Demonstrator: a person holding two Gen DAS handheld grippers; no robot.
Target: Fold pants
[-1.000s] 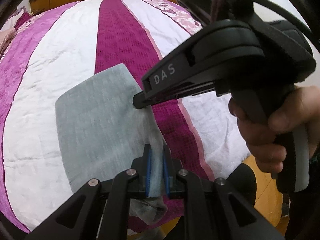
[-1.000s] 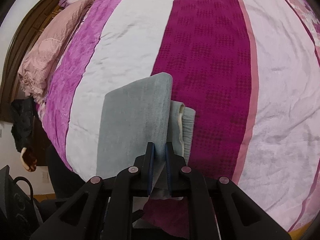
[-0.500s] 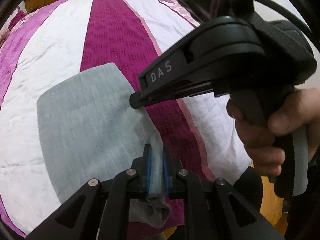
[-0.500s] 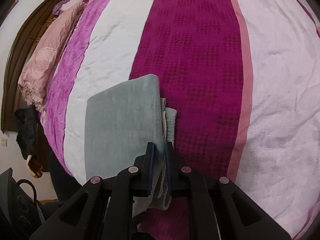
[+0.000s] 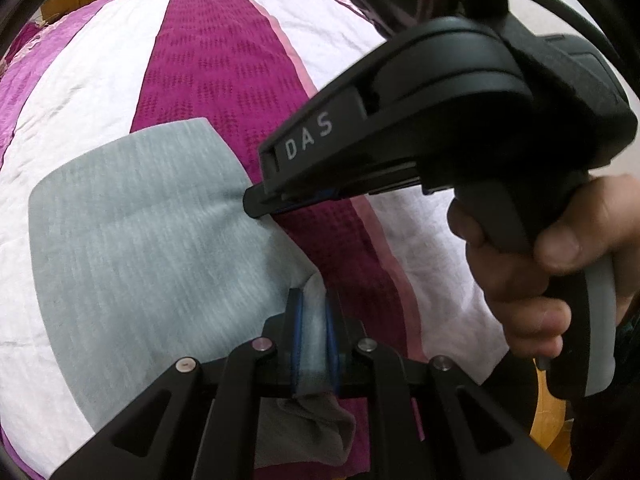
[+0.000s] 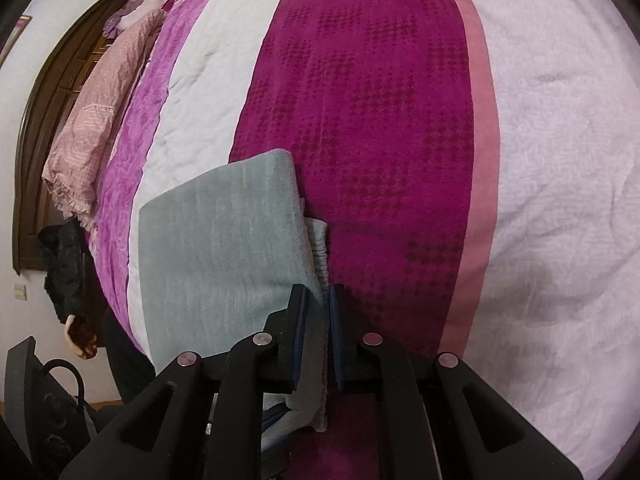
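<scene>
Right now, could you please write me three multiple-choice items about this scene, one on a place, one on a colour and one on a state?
1. Where do the pants lie?
A. on a wooden floor
B. on a striped bedspread
C. in a basket

2. What colour are the pants?
A. light grey
B. black
C. red

3. What is the left gripper doing?
A. standing open above the bed
B. shut on the pants
C. holding a pillow

Answers:
1. B, the bedspread with its magenta and white stripes lies under them.
2. A, the folded cloth is pale grey in both views.
3. B, grey cloth is pinched between its pads; the right gripper grips the pants' edge too.
</scene>
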